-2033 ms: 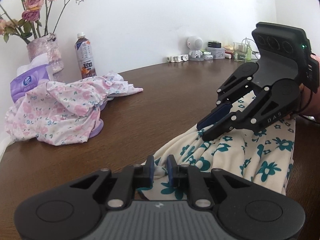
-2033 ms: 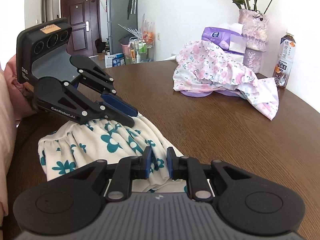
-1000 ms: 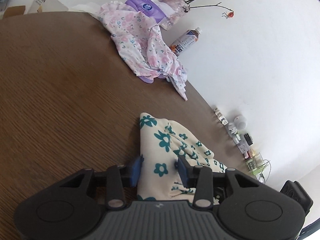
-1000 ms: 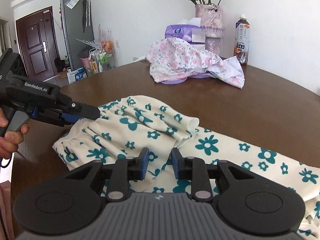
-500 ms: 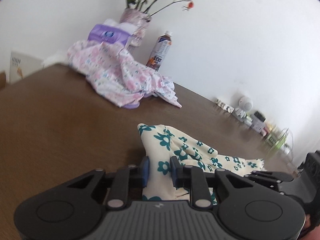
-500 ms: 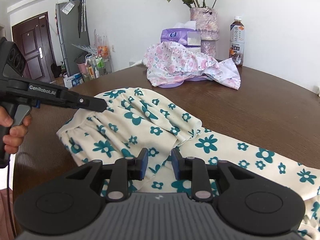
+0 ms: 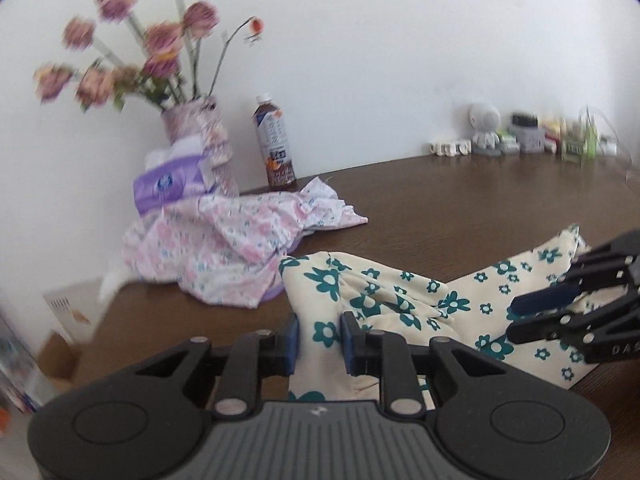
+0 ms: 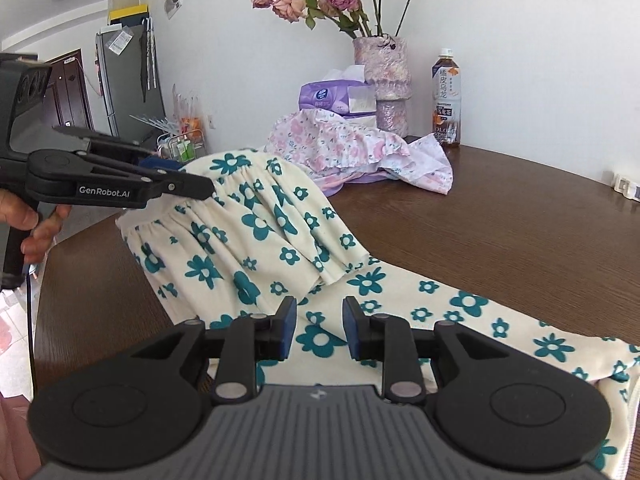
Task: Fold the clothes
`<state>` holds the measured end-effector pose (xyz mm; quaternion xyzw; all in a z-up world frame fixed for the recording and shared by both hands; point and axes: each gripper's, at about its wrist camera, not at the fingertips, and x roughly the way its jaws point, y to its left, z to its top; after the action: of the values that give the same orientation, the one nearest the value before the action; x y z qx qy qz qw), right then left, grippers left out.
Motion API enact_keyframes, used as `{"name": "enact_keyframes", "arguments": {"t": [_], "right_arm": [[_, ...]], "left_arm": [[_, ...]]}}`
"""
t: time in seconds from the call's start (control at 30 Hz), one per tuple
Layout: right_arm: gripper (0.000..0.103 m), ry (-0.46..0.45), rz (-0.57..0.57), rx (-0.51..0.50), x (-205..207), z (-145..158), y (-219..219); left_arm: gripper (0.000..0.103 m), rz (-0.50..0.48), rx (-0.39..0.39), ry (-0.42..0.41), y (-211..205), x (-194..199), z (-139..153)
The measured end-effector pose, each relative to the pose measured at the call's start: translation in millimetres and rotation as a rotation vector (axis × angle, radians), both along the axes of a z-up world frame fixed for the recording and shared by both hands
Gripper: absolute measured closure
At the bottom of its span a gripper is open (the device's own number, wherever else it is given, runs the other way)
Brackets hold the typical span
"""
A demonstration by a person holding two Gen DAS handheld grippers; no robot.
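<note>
Garment: we see the cream garment (image 8: pixel 256 236) with teal flowers across the centre and lower right of the right wrist frame, one gathered end lifted off the worktop (image 8: pixel 520 216).
Left gripper (image 8: pixel 210 192): at the left of that frame, we find it clamped on the gathered edge; a hand (image 8: pixel 34 220) holds its grip.
Right gripper (image 8: pixel 319 326): bottom centre, its jaws stand apart over flat cloth, gripping nothing.
Pink clothes (image 8: pixel 352 148): piled behind, upper centre.
Beyond: tissue pack (image 8: pixel 336 98), vase (image 8: pixel 384 80), bottle (image 8: pixel 447 100) by the wall.
</note>
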<state>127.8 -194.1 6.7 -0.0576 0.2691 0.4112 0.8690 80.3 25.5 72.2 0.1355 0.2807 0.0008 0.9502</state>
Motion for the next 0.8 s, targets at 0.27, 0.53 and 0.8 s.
{"name": "enact_keyframes", "arguments": {"t": [0.27,0.53,0.8], "right_arm": [[0.078,-0.014,-0.009,-0.010,-3,7,-28],[0.077,-0.008,-0.012,-0.013,-4,6,-65],[0.073,0.013,-0.089,0.083,5,9,-112]], "left_arm": [[0.083,-0.063,0.363,-0.005,-65,16,-2],[0.083,-0.111,0.642,-0.033,-128,20,-17],[0.082,-0.186,0.835,-0.060,-200,17,-47]]}}
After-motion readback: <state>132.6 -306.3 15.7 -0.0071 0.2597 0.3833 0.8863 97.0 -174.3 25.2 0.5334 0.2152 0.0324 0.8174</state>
